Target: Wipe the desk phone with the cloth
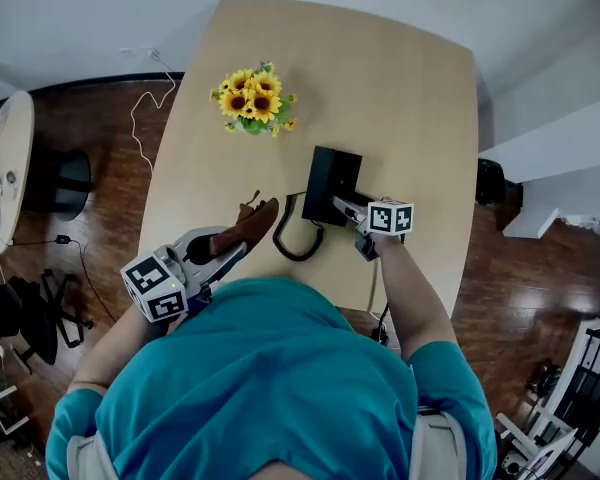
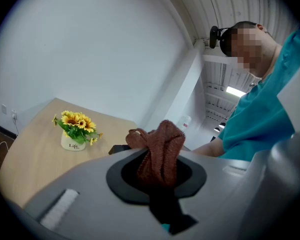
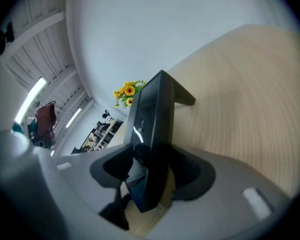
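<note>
Wiping hasn't begun, I'd judge; your L claw (image 2: pixel 157 173) pinches the cloth (image 2: pixel 161 143), held approx 8 o'clock of the desk phone (image 1: pixel 332 182), not touching it; your R claw (image 3: pixel 151 180) stands spread astride the phone's near edge on the desk (image 1: pixel 405 98); whole wipe remains.

Before you is a light wooden table (image 1: pixel 400 88) with rounded corners. The floor (image 1: pixel 90 148) around it is dark, glossy wood and the wall (image 1: pixel 80 18) is plain white. Long ceiling lamps (image 3: pixel 32 95) are lit.
</note>
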